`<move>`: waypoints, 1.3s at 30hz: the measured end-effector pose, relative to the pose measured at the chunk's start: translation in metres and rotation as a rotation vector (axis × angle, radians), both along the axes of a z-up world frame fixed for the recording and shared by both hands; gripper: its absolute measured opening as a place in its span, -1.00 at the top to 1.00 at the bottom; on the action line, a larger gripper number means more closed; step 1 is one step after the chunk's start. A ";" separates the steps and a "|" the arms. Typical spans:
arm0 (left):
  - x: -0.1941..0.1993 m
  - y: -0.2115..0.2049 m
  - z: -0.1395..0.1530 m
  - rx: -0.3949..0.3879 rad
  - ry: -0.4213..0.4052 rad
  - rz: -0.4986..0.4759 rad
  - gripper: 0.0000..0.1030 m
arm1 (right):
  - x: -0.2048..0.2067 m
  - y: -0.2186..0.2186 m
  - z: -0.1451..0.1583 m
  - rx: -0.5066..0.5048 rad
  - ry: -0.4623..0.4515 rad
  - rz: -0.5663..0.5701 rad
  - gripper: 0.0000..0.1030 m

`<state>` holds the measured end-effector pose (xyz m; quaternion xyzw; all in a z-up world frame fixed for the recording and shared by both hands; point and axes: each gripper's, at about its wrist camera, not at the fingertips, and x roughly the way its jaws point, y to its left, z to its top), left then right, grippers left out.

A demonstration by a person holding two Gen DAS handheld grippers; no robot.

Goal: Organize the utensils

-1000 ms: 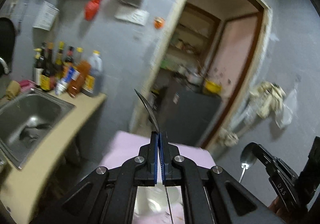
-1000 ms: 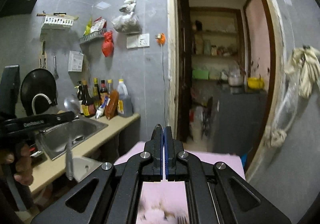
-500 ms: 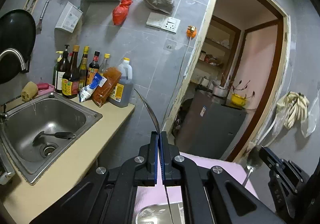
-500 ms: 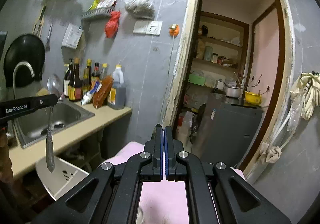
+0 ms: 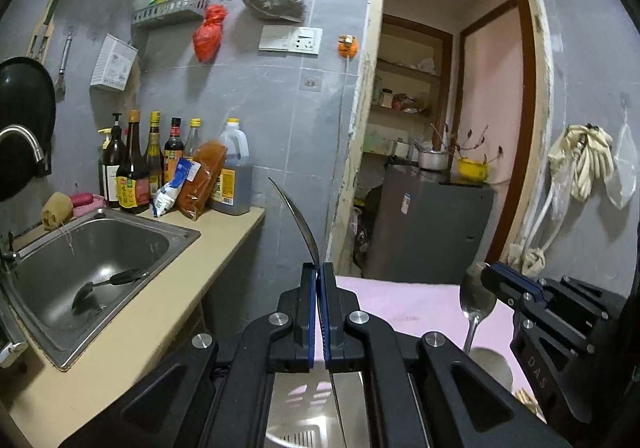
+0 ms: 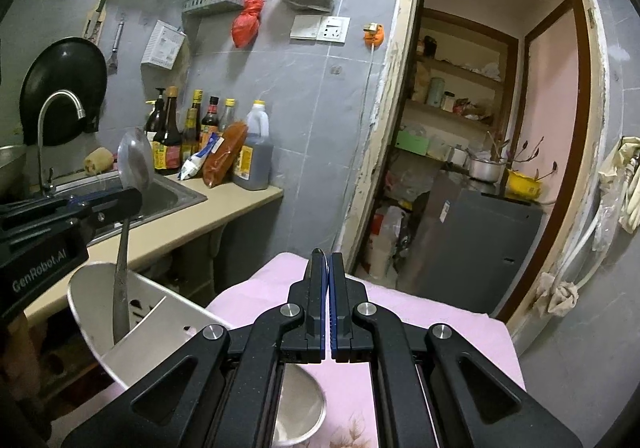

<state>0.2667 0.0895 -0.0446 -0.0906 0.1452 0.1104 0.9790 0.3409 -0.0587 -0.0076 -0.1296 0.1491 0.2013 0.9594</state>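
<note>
My left gripper [image 5: 319, 268] is shut on a steel spoon [image 5: 296, 216], seen edge-on with its bowl up. In the right wrist view that spoon [image 6: 134, 162] hangs handle-down into a slotted steel utensil holder [image 6: 168, 324], held by the left gripper [image 6: 124, 204]. My right gripper [image 6: 328, 260] is shut on a second spoon, only its tip showing between the pads. In the left wrist view that second spoon [image 5: 476, 296] hangs handle-down from the right gripper [image 5: 490, 276] above a steel cup [image 5: 494, 362].
A pink-covered table [image 6: 440, 320] lies below both grippers, with a steel bowl [image 6: 298, 408] on it. A counter with a sink [image 5: 84, 268] and several bottles [image 5: 132, 168] is on the left. A ladle [image 5: 108, 284] lies in the sink. A doorway is ahead.
Both grippers have tilted down and moved toward the table. The left spoon's handle now reaches into the steel holder; the right spoon has come down over the cup.
</note>
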 end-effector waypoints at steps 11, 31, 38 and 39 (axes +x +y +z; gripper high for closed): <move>-0.015 0.001 0.003 -0.027 0.130 -0.051 0.94 | -0.010 -0.011 0.002 0.009 0.078 0.039 0.93; -0.048 -0.040 0.046 -0.108 0.161 -0.091 -0.25 | -0.065 -0.115 0.058 0.156 0.044 -0.097 -0.42; -0.054 -0.083 0.065 -0.079 0.052 -0.085 -0.92 | -0.086 -0.168 0.081 0.186 -0.035 -0.195 -0.97; -0.054 -0.088 0.067 -0.070 0.042 -0.085 -0.96 | -0.088 -0.175 0.083 0.192 -0.043 -0.206 -0.97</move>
